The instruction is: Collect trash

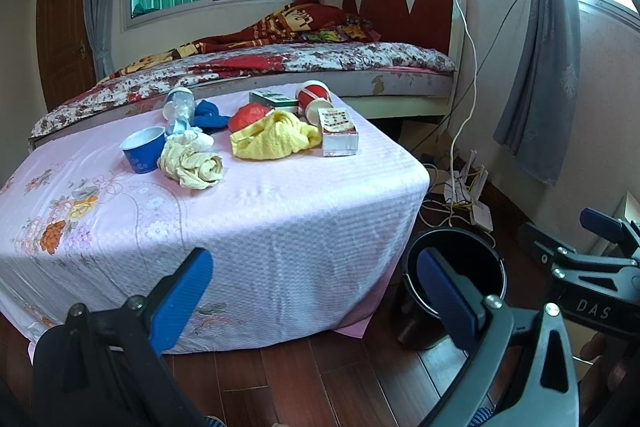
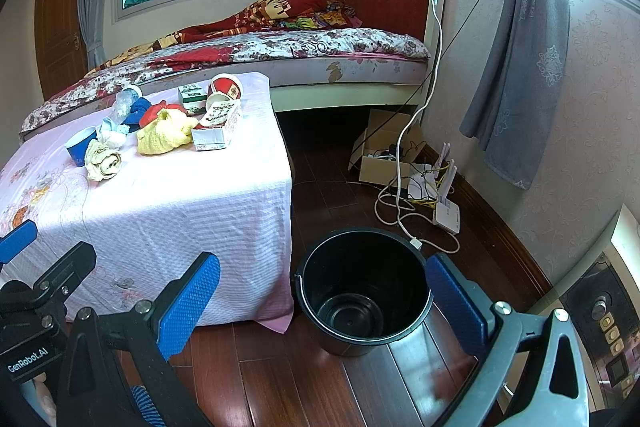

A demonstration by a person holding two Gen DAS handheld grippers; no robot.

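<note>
A bed (image 1: 304,63) with a red headboard (image 1: 404,3) stands behind — grey curtains (image 2: 520,67), a router (image 2: 446,213) and cables (image 2: 400,203) on the floor.

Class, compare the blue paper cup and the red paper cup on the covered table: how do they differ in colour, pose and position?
The blue paper cup stands upright with its mouth up; the red paper cup lies tipped on its side. The blue paper cup sits at the left end of the clutter, beside a pale crumpled cloth; the red paper cup lies at the far right, behind a small carton. Both look like disposable cups with pale insides.
</note>
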